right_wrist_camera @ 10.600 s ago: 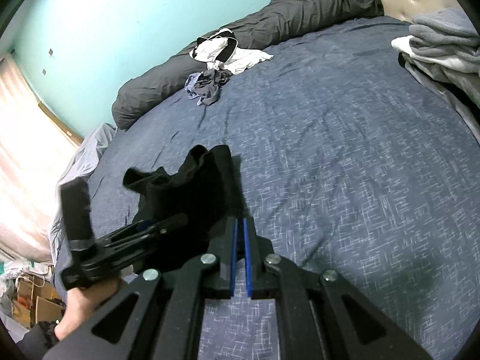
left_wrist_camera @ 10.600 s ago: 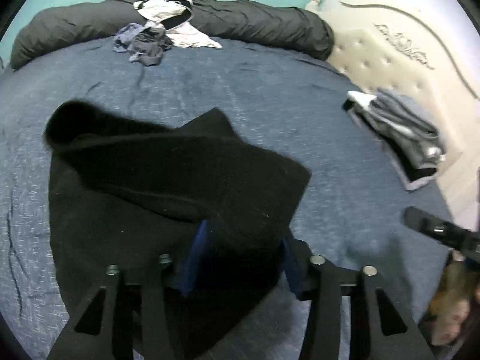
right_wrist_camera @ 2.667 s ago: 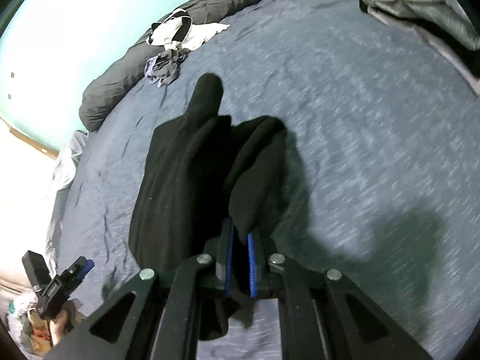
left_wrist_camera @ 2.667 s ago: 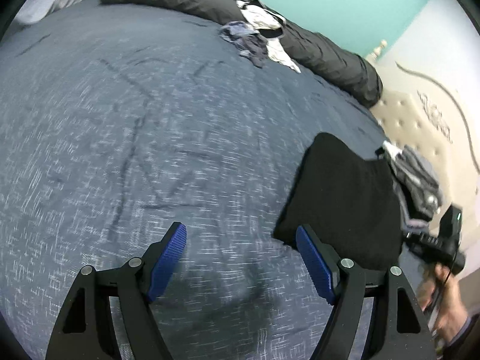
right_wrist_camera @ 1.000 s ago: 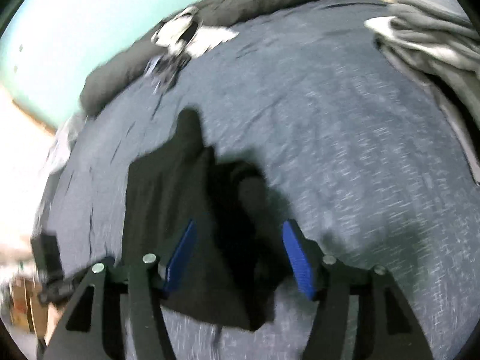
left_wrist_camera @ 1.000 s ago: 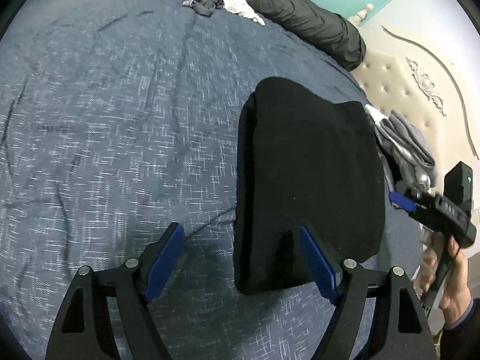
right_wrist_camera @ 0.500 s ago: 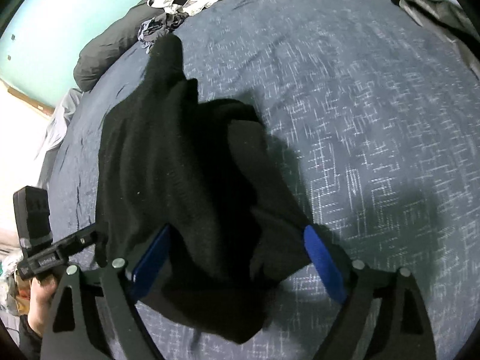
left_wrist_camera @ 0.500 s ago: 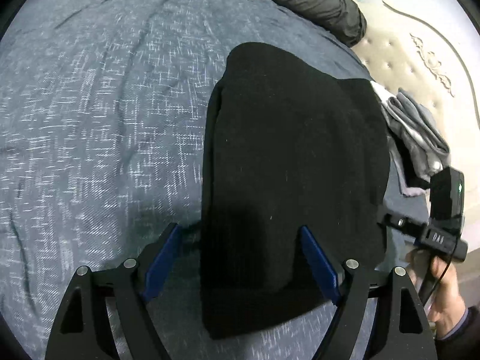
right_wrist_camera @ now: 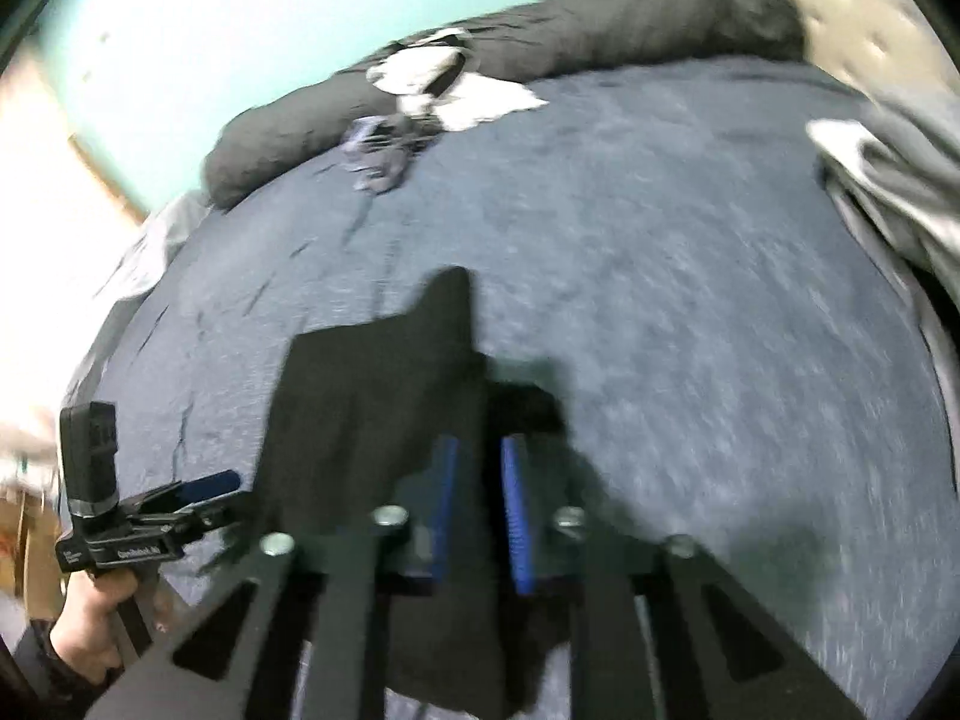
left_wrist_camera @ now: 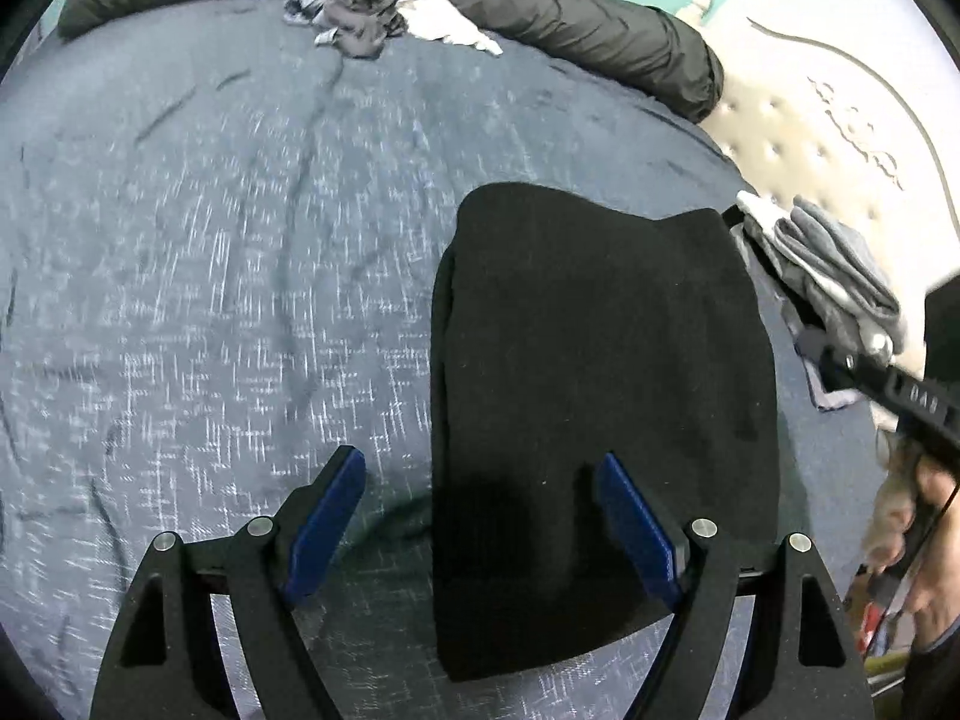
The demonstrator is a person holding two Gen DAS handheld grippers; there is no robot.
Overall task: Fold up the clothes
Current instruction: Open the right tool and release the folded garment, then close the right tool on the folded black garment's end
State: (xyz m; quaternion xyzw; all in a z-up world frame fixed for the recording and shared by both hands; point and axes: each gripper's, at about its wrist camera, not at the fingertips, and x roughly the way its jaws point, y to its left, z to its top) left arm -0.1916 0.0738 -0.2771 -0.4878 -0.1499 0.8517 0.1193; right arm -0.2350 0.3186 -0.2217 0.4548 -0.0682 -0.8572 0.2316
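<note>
From the left wrist, the left gripper [left_wrist_camera: 480, 525] hangs spread and empty over the folded black garment [left_wrist_camera: 600, 396] on the blue bedspread [left_wrist_camera: 210, 240], its right pad overlapping the cloth. The right wrist view is blurred: the right gripper [right_wrist_camera: 480, 507] looks nearly clenched around a fold of the black garment [right_wrist_camera: 372, 420], though actual contact is hard to judge.

A home bedroom. Wide bed with a speckled blue-grey cover [left_wrist_camera: 240, 252], a cream button-tufted headboard with carved scrollwork [left_wrist_camera: 840, 114], a long dark grey bolster pillow [left_wrist_camera: 588, 30] against a turquoise painted wall [right_wrist_camera: 210, 18]. Loose and stacked laundry lies about: a grey-and-white folded pile [left_wrist_camera: 834, 264].
</note>
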